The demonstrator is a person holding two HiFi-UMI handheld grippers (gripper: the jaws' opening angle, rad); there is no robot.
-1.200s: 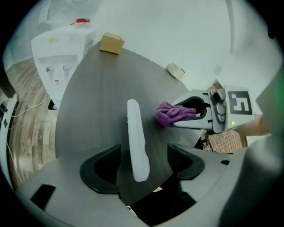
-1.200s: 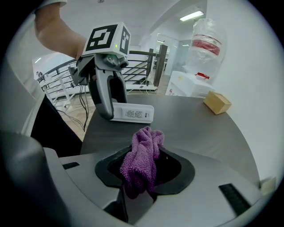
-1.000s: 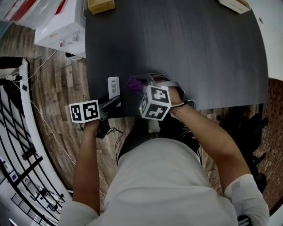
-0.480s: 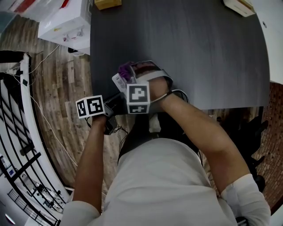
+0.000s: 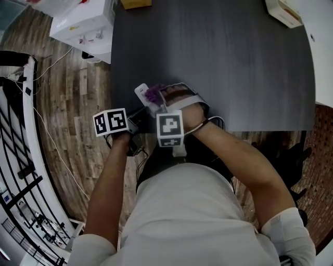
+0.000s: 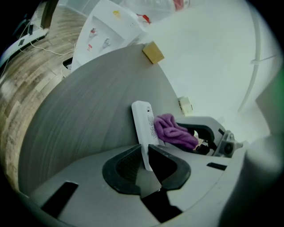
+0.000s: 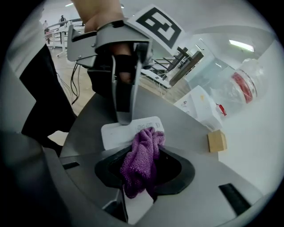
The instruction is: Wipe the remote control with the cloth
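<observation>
The white remote control [image 6: 143,128] is held on edge above the dark table [image 5: 218,57], with my left gripper [image 6: 147,163] shut on its near end. A bunched purple cloth [image 7: 141,163] is clamped in my right gripper [image 7: 144,170], and its free end rests on the remote's [image 7: 124,131] printed face. In the head view the remote [image 5: 141,93] and cloth [image 5: 154,94] meet at the table's front left corner, with the left gripper [image 5: 136,118] just left of the right gripper [image 5: 162,103]. The cloth [image 6: 174,131] touches the remote's right side.
A tan wooden block [image 6: 153,52] sits at the table's far left edge; a small pale box [image 5: 283,11] lies at the far right. A white carton [image 5: 83,22] stands on the wooden floor left of the table. A white rack [image 5: 21,171] runs along the left.
The remote lay flat on the table a second ago. My left gripper has shut on it and lifted it on edge. My right gripper has brought the cloth leftward onto it.
</observation>
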